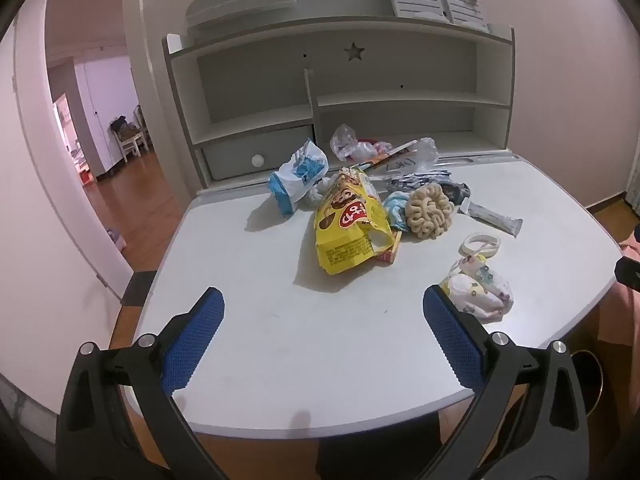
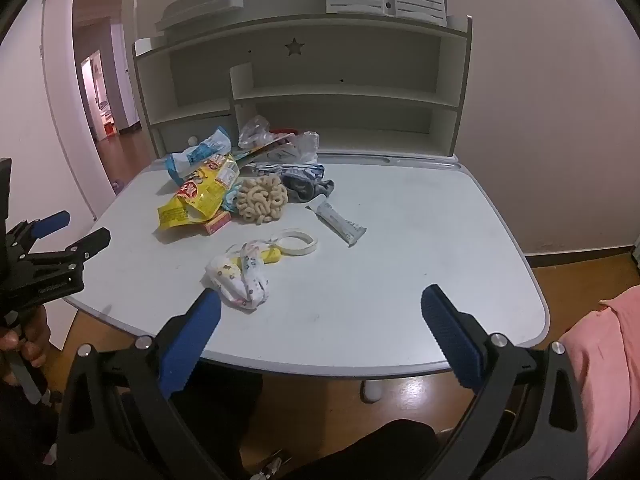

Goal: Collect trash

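Trash (image 1: 352,216) litters the desk (image 1: 280,340); shelf unit (image 1: 340,80) compartments look bare.

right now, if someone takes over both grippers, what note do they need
Left gripper: open, empty, above the near edge of the desk.
Right gripper: open, empty, just beside the crumpled patterned wrapper, not touching it.
Trash all on the desk: yellow snack bag, blue-white bag, clear plastic bags at the back, grey stick wrapper, white ring, beige knotted ball.
Done: nothing collected yet.
Left: everything. A round bin seems to sit under the desk's right side.
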Motion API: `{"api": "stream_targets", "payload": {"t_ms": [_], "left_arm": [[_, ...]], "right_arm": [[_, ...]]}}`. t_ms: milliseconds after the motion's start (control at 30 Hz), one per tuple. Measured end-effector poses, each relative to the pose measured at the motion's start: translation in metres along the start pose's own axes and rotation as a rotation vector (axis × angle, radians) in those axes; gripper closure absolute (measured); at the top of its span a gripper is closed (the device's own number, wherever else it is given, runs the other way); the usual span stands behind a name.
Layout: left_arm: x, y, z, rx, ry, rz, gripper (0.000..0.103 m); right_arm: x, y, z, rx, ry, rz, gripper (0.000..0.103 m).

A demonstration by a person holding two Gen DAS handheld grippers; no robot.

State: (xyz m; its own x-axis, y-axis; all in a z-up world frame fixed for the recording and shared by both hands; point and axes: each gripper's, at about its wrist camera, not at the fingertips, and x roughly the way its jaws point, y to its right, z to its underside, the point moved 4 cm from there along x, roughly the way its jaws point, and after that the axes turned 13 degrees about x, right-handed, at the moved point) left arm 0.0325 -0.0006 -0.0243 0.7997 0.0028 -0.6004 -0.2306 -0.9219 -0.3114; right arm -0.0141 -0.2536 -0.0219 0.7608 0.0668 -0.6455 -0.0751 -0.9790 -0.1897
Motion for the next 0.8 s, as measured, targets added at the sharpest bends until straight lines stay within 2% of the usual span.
{"api": "stream_targets", "payload": {"t_ms": [367, 800], "left_arm": [[0.0031, -0.0058, 0.0036, -0.021, -0.011, 0.018, 0.006], [0.0078, -0.0041, 0.0046, -0.023, -0.012, 0.006, 0.006]], "right_arm": [[-0.0015, -0.0018, 0.0008, -0.006, 0.002, 0.005, 0.006], [-0.0032, 0.0014, 0.0006, -0.005, -0.003, -0.002, 0.006]]}}
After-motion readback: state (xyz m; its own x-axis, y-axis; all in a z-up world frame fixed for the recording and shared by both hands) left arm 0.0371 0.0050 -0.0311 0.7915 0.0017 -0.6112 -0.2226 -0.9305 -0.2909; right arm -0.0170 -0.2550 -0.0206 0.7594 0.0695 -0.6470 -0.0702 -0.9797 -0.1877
